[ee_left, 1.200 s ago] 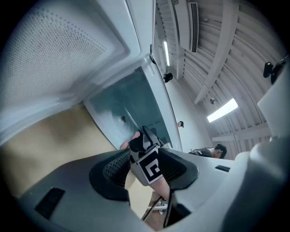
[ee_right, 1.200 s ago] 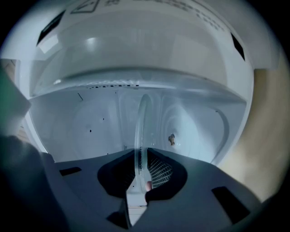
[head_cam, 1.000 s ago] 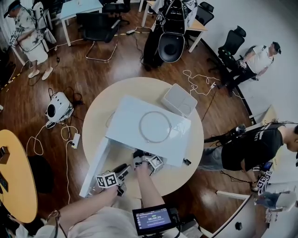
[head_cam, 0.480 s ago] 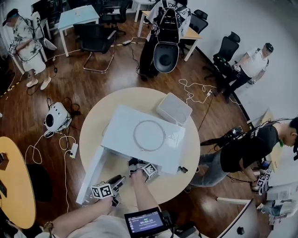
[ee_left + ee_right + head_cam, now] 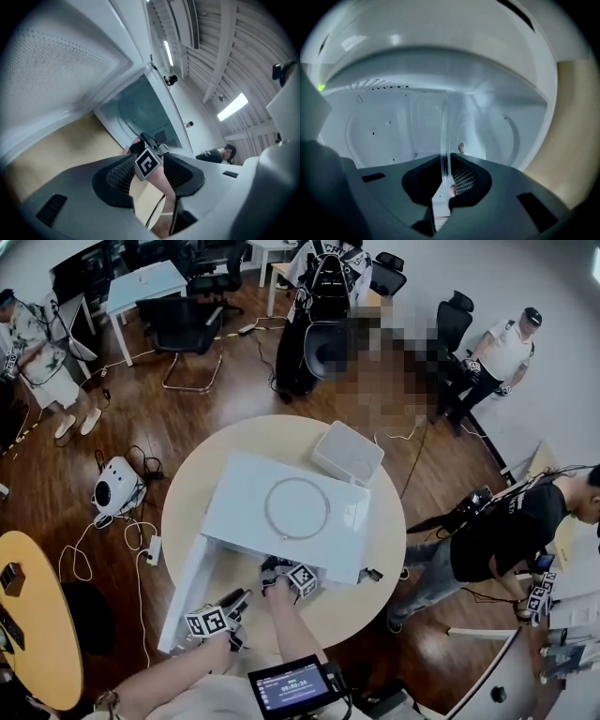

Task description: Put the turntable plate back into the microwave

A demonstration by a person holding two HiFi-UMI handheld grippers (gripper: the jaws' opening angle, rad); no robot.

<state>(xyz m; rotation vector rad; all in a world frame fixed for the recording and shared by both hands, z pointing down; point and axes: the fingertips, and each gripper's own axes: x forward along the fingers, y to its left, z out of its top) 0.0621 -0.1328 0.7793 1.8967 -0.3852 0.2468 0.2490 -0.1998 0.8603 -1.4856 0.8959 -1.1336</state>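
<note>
A white microwave (image 5: 281, 486) stands on the round table (image 5: 367, 589) with its door (image 5: 187, 589) swung open to the left. My right gripper (image 5: 286, 574) reaches into the oven's mouth. In the right gripper view the clear glass turntable plate (image 5: 444, 131) shows edge-on inside the white cavity (image 5: 384, 126). The right gripper (image 5: 445, 172) is shut on the plate's near rim, its jaws having just closed further. My left gripper (image 5: 234, 606) hangs by the open door, jaws open and holding nothing. In its own view the left gripper (image 5: 149, 174) looks toward the right gripper's marker cube (image 5: 149, 161).
A thin ring (image 5: 297, 508) lies on the microwave's top. A white box (image 5: 348, 453) sits on the table behind the oven. People stand to the right and far left. Cables and a small white device (image 5: 115, 487) lie on the wooden floor.
The head view has shifted a little. The right gripper stays in the microwave's mouth and has sunk slightly. The left gripper holds its place by the door.
</note>
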